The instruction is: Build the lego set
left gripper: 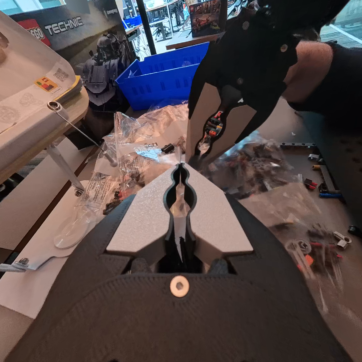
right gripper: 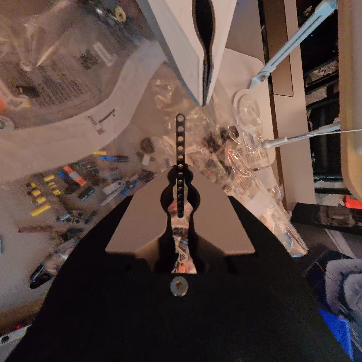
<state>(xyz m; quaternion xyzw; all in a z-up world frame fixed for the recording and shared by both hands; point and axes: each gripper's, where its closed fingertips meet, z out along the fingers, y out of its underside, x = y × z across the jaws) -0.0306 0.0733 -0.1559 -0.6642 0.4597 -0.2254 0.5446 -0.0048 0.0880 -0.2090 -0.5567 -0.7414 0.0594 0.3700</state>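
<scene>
**A:** Left wrist view first. Left gripper (left gripper: 180, 164) points forward and slightly down over the table (left gripper: 29, 205), jaws pressed together at the tips. A thin clear edge of a plastic bag (left gripper: 137, 156) stands up right at the tips, with film showing in the gap behind them, so it looks pinched on the bag.

**B:** And the right one?

**A:** Right gripper (left gripper: 197, 156) comes in from upper right, tilted steeply down, tips just beside the left tips. A hand (left gripper: 313, 68) wraps the body behind it. In the right wrist view its jaws are clamped on a black beam with holes (right gripper: 180, 148), which sticks out forward past the tips, edge-on between the fingers.

**B:** Room to move?

**A:** Tight. Clear bags of parts are heaped straight ahead of both tips. Loose pieces (left gripper: 321, 186) lie scattered to the right, blurred. A white stand (left gripper: 64, 166) with its thin rod and round base crowds the left, holding up a wooden board with the open instruction booklet (left gripper: 29, 78). Blue bin (left gripper: 162, 82) sits behind the bags, well back. The table edge runs along the left, near the stand base.

**B:** Any writing?

**A:** Large set box (left gripper: 78, 35) at the back carries a logo and product print. Bags have small printed warning panels and square codes. Not transcribing any.
</scene>
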